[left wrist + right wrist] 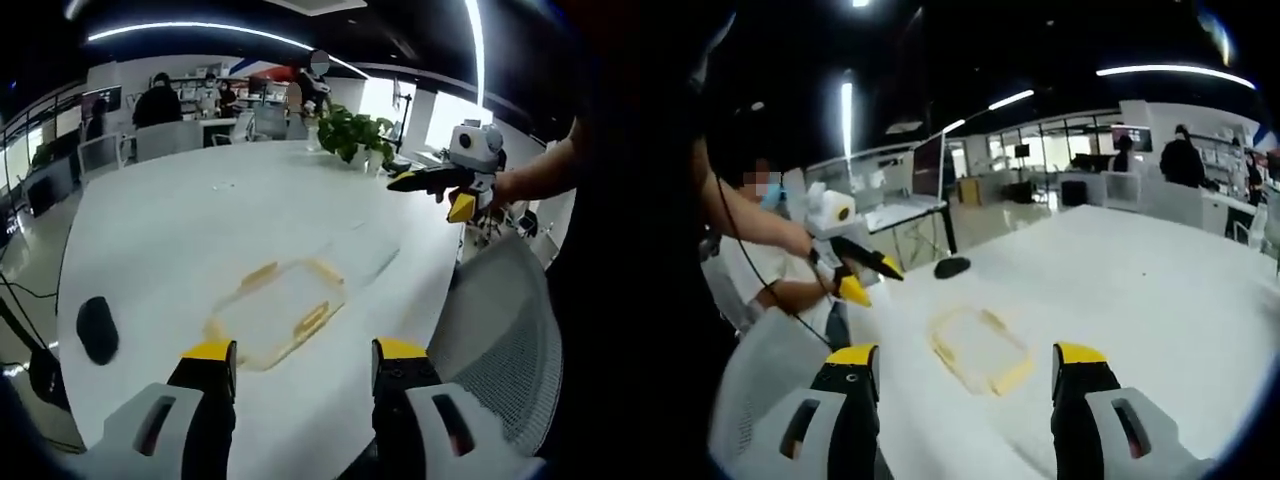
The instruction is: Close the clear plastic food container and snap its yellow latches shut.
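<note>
A clear plastic container point(277, 312) with yellow latches along its edges lies flat on the white table point(200, 230), apart from both grippers. My left gripper point(305, 355) hovers above the table's near edge, short of the container, jaws wide apart and nothing between them. My right gripper point(445, 185) shows at the right, held by a hand off the table's side. In the right gripper view the container point(980, 348) lies ahead of my open right gripper point(966, 355). The left gripper point(858, 268) enters there from the left. Whether the lid is latched I cannot make out.
A black mouse point(97, 328) rests on the table left of the container, also seen as the mouse point(952, 267). A potted plant point(352, 131) stands at the far edge. A grey mesh chair point(500, 320) is close at the right. People sit at desks in the background.
</note>
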The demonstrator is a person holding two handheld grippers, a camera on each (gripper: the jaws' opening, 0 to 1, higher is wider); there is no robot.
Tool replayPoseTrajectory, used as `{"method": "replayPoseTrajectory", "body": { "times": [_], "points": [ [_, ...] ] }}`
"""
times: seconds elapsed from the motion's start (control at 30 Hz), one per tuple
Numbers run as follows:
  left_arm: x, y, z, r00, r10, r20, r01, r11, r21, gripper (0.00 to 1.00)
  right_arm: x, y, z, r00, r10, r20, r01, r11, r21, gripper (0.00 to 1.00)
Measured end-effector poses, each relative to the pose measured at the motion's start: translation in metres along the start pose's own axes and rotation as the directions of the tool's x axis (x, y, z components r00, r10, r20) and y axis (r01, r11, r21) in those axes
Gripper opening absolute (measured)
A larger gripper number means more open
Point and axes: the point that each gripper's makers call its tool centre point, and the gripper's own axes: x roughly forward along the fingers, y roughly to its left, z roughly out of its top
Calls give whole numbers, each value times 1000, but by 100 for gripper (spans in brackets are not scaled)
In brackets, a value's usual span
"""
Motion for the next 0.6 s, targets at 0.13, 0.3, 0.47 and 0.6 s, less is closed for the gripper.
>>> {"method": "replayPoseTrajectory", "body": {
  "times": [0.13, 0.3, 0.47, 0.6],
  "points": [
    [1, 7, 0, 1000, -6, -13, 6, 1000, 15, 54, 7, -3, -1, 1000, 4, -10, -4, 1000, -15, 70],
    [2, 16, 0, 1000, -13, -19, 13, 1000, 13, 54, 14, -5, -1, 1000, 14, -19, -14, 1000, -22, 70],
    [4, 22, 1, 999, -22, -34, 23, 999, 29, 54, 20, -4, 1, 999, 23, -25, -24, 999, -33, 70],
    [5, 22, 2, 999, -29, -33, 30, 999, 33, 54, 22, -6, 2, 1000, 21, -18, -21, 999, -27, 70]
  ]
}}
